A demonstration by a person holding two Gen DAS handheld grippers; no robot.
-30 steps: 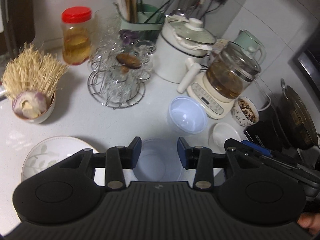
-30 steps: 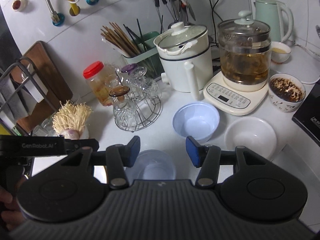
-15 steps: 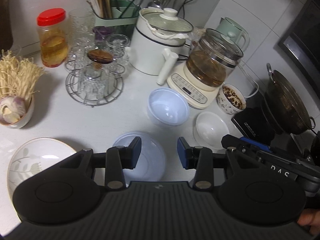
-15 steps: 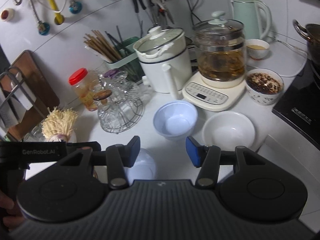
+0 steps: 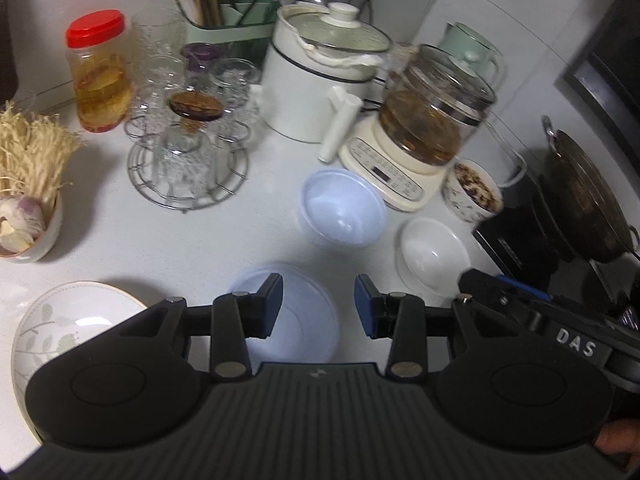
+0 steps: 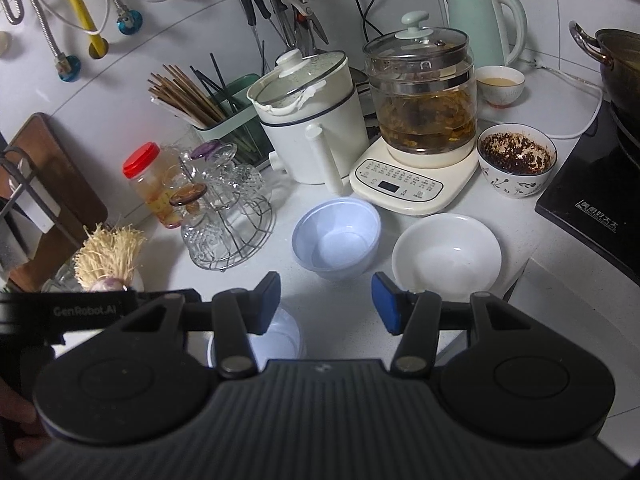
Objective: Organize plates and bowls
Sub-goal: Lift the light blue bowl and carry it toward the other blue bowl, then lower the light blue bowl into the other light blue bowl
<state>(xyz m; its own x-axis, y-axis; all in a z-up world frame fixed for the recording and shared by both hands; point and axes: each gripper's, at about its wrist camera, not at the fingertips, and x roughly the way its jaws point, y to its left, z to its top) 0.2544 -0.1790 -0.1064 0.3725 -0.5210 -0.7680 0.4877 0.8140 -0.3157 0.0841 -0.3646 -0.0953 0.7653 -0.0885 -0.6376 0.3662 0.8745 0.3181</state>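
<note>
Across the white countertop point(image 6: 344, 312), from back wall to front edge, kitchenware is spread. Against the back wall a white electric pot point(image 6: 308, 120) and a glass kettle point(image 6: 420, 100) on its cream base are set side by side, with a wire rack of upturned glasses point(image 6: 228, 216) to their left. At the right edge a black induction cooker point(image 6: 592, 196) is seen, bearing a dark pan.

At the front left corner a leaf-patterned plate point(image 5: 68, 320) is laid flat. A pale blue bowl point(image 5: 304, 320) is placed near the front edge, below the left gripper point(image 5: 319, 306), whose jaws are held apart over it with nothing clamped; whether the rim is touched cannot be told. A second pale blue bowl point(image 6: 336, 236) is set mid-counter, just in front of the kettle's base, and a white bowl point(image 6: 446, 256) is found just beside it on the right. A patterned bowl point(image 6: 516, 160) of dark contents is stood behind the white one.

The right gripper point(image 6: 326, 302) is held above bare counter, jaws apart and empty, in front of the two middle bowls.
</note>
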